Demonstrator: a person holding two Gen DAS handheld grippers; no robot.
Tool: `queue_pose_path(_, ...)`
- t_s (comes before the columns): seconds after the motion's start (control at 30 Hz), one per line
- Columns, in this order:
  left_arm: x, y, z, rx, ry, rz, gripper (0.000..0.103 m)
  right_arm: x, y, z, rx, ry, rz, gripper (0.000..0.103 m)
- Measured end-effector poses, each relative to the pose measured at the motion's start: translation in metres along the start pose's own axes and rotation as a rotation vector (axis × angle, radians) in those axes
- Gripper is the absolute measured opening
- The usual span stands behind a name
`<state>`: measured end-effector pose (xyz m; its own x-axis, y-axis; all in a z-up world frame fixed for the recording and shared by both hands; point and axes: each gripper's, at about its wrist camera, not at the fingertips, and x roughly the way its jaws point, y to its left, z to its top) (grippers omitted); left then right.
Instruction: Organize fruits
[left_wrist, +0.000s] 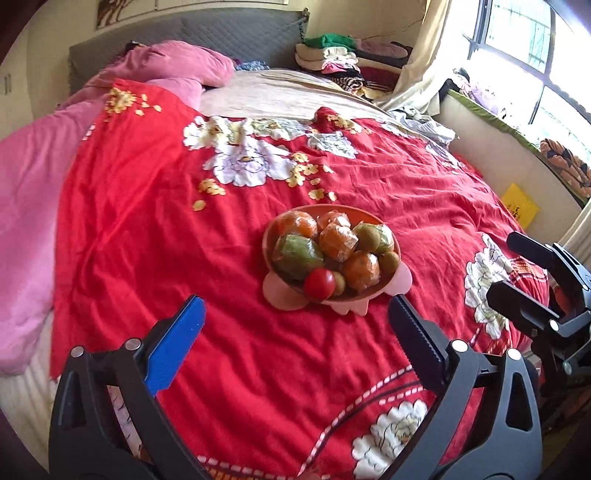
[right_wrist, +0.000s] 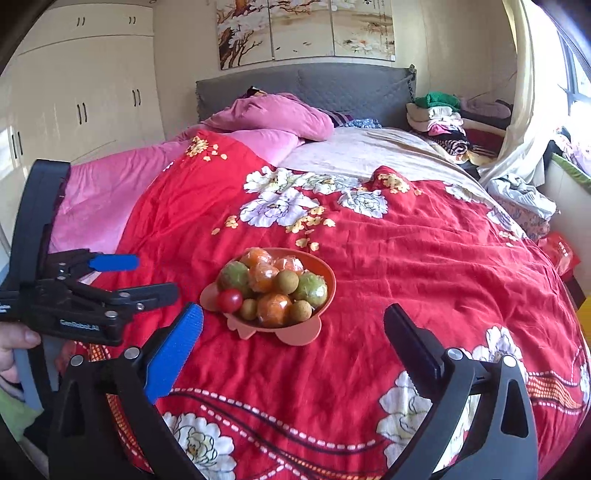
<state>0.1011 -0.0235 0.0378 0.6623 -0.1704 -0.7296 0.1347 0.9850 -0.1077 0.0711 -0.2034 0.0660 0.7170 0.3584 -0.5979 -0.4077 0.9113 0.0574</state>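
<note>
A pink bowl (left_wrist: 397, 275) (right_wrist: 295, 334) stands on the red flowered bedspread, heaped with plastic-wrapped oranges (left_wrist: 360, 269) (right_wrist: 274, 309), wrapped green fruits (left_wrist: 297, 253) (right_wrist: 233, 276), small brown round fruits (right_wrist: 286, 281) and one red tomato (left_wrist: 320, 283) (right_wrist: 229, 300). My left gripper (left_wrist: 297, 314) stands open just short of the bowl, nothing between its fingers. My right gripper (right_wrist: 293, 319) is also open, its fingers either side of the bowl's near rim but apart from it. Each gripper shows at the edge of the other's view: the right gripper (left_wrist: 511, 266), the left gripper (right_wrist: 151, 275).
The red bedspread (left_wrist: 221, 277) (right_wrist: 424, 277) covers most of the bed, a pink quilt (left_wrist: 33, 206) (right_wrist: 273, 114) along its left and head. Folded clothes (left_wrist: 332, 59) (right_wrist: 443, 122) pile at the back right. A hand (right_wrist: 14, 347) holds the left gripper. Wardrobes (right_wrist: 81, 92) stand left.
</note>
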Motion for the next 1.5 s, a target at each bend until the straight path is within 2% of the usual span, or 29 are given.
queue_pose_path(0.3, -0.02, 0.005, -0.035, -0.048, -0.005, 0.025, 0.093, -0.014, 0.009, -0.017, 0.013, -0.001, -0.013, 0.098)
queue_pose_path(0.43, -0.026, 0.006, -0.048, -0.068, -0.009, 0.029, 0.093, -0.017, 0.013, -0.028, 0.012, 0.026, -0.006, 0.098)
queue_pose_path(0.8, -0.029, 0.001, -0.073, -0.06, 0.018, 0.044, 0.093, -0.023, 0.019, -0.057, 0.027, 0.063, -0.017, 0.098)
queue_pose_path(1.07, -0.031, -0.006, -0.078, -0.053, 0.013, 0.04, 0.093, -0.029, 0.019, -0.069, 0.032, 0.082, -0.032, 0.098)
queue_pose_path(1.5, -0.033, -0.015, -0.083, -0.032, 0.017, 0.05, 0.093, -0.031, 0.021, -0.072, 0.027, 0.091, -0.033, 0.098)
